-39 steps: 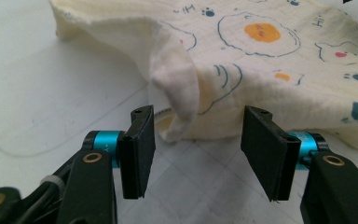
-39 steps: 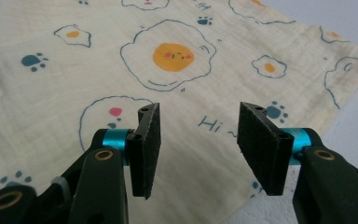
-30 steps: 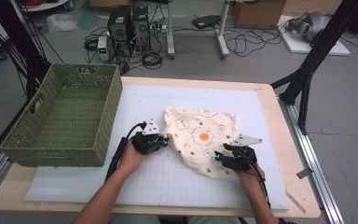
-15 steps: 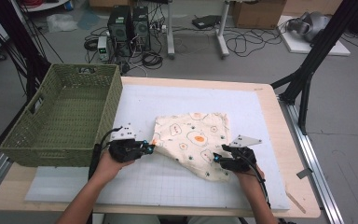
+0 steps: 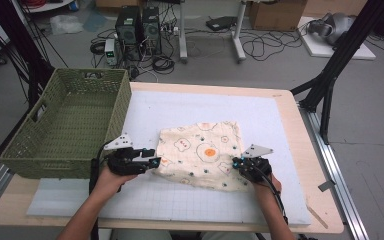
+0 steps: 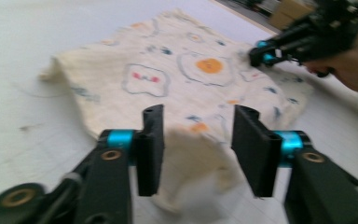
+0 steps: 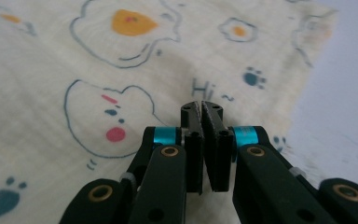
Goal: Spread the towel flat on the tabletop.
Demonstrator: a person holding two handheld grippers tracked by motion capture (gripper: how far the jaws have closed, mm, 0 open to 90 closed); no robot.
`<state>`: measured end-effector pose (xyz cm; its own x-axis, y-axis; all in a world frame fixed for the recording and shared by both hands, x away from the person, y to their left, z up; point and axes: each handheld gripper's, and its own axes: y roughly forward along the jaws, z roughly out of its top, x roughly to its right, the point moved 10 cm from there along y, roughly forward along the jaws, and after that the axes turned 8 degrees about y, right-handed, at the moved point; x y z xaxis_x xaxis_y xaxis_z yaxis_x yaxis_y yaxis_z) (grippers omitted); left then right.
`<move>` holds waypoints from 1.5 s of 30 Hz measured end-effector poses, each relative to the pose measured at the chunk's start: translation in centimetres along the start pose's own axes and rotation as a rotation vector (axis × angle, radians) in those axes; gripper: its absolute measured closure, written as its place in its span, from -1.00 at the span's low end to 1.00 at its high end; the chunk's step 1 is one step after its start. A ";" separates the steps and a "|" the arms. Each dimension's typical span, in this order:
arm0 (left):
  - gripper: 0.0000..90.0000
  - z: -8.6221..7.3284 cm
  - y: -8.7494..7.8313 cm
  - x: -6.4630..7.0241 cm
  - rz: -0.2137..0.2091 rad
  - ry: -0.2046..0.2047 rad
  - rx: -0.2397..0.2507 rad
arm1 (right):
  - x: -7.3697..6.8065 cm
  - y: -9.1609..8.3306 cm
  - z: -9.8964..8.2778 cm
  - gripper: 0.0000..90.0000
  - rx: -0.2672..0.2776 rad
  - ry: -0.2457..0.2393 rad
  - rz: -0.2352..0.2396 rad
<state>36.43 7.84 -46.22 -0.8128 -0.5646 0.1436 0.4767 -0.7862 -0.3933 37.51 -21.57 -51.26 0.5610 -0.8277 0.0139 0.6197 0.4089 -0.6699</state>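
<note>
Cloth (image 5: 202, 155), thin cream cotton printed with fried eggs and paws, lies creased on the white mat (image 5: 180, 112). The left gripper (image 6: 196, 135) has just opened, a fold between its jaws; the right gripper (image 7: 200, 109) has closed, whether pinching cloth cannot be told.

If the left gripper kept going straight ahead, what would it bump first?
Probably the printed cloth: the left gripper has open jaws astride its raised near edge, aimed across it.

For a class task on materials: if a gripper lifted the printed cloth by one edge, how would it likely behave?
The printed cloth probably droops rather than holding its shape: its edge sags in a soft fold between the left gripper's open jaws. It looks thin and light, lying flat and creased on the table. Pushed, it would likely bunch up, not slide.
</note>
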 end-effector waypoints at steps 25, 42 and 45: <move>0.91 -2.0 6.5 -2.6 0.222 0.190 -0.256 | 0.8 0.2 -0.2 0.18 0.014 0.128 0.050; 0.71 -0.2 6.6 -6.9 0.363 0.080 -0.151 | 1.2 1.9 1.7 0.78 0.036 0.099 -0.052; 0.21 0.3 5.8 -6.6 0.343 0.030 -0.115 | 1.4 1.2 1.8 0.56 0.059 0.125 -0.037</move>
<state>44.69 6.97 -49.13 -0.6220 -0.7820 -0.0404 0.6843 -0.5177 -0.5136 40.01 -21.50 -50.70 0.4663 -0.8827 -0.0575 0.6718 0.3957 -0.6262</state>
